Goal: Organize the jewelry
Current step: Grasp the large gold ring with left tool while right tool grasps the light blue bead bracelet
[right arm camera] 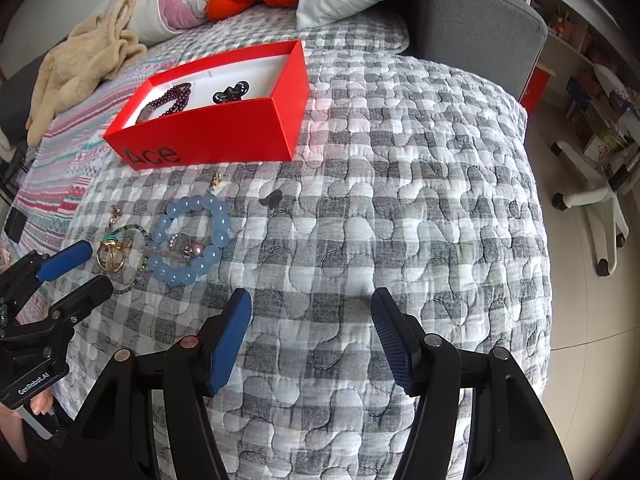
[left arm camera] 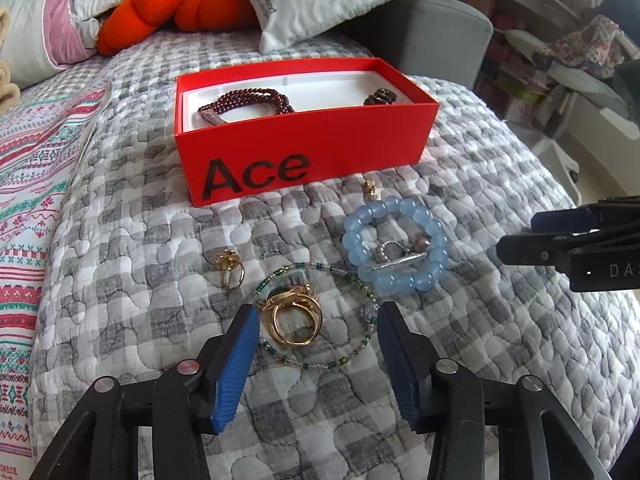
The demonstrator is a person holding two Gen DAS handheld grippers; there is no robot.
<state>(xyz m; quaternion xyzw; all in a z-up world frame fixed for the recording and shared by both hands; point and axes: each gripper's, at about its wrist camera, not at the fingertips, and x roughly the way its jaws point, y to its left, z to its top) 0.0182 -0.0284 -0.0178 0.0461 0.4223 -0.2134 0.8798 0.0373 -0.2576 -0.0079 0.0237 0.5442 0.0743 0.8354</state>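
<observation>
A red box marked "Ace" (left arm camera: 304,148) stands on the grey checked quilt (left arm camera: 500,340) with a dark red bead bracelet (left arm camera: 248,104) and a small dark piece (left arm camera: 380,97) inside. In front of it lie a blue bead bracelet (left arm camera: 400,280), a thin green bead bracelet (left arm camera: 320,364), a cluster of gold rings (left arm camera: 294,316) and a single gold ring (left arm camera: 230,266). My left gripper (left arm camera: 318,316) is low over the quilt, open, its blue pads either side of the gold rings without touching them. My right gripper (right arm camera: 311,300) is open and empty over bare quilt, right of the blue bracelet (right arm camera: 188,240).
A small gold charm (left arm camera: 370,188) lies just before the box, and a tiny dark piece (right arm camera: 270,199) sits right of it. Pillows and an orange plush (left arm camera: 180,4) lie behind. The bed's edge drops off at right toward a white swivel chair (right arm camera: 600,200).
</observation>
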